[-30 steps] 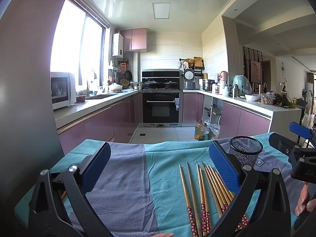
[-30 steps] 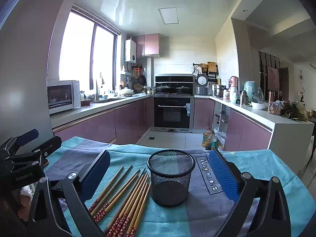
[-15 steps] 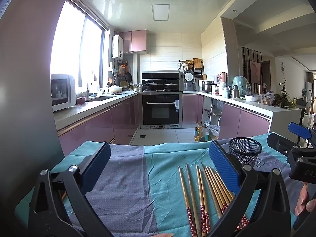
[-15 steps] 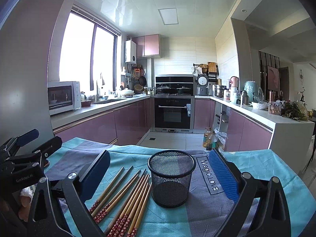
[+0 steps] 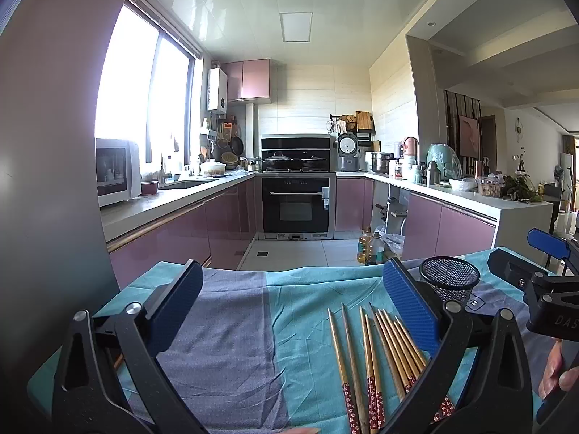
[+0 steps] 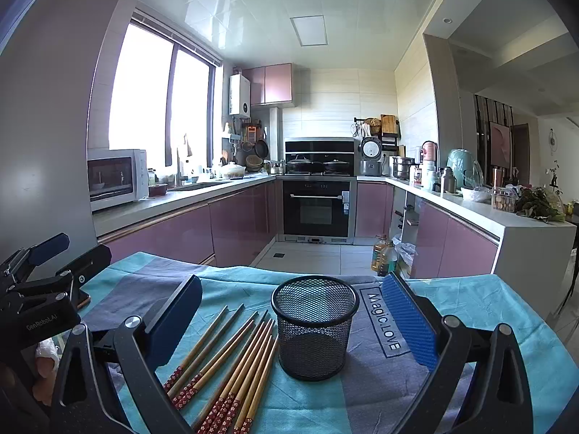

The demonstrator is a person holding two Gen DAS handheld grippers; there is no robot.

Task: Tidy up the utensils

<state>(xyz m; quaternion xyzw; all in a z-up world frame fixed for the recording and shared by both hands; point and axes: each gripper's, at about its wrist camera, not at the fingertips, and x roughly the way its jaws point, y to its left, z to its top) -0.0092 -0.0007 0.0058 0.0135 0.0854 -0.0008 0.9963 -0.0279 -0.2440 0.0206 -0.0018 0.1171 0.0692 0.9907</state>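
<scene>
Several wooden chopsticks [image 6: 231, 358] with red patterned ends lie side by side on the teal and grey tablecloth [image 6: 481, 311], just left of an upright, empty black mesh cup [image 6: 314, 325]. My right gripper [image 6: 289, 320] is open and empty, its jaws spanning the cup and the chopsticks from the near side. My left gripper [image 5: 289, 302] is open and empty above the cloth; the chopsticks [image 5: 376, 354] lie under its right finger [image 5: 409, 307], and the cup [image 5: 450, 282] stands beyond it. Each gripper shows at the edge of the other's view.
The table [image 5: 231, 325] stands at the open end of a kitchen with purple cabinets, an oven [image 6: 317, 209] at the back and counters on both sides. Oil bottles [image 6: 384, 255] stand on the floor past the table's far edge. A wall [image 5: 43, 181] rises at the left.
Both grippers have risen or tilted very slightly; the scene sits a little lower in both views. Nothing was gripped or moved.
</scene>
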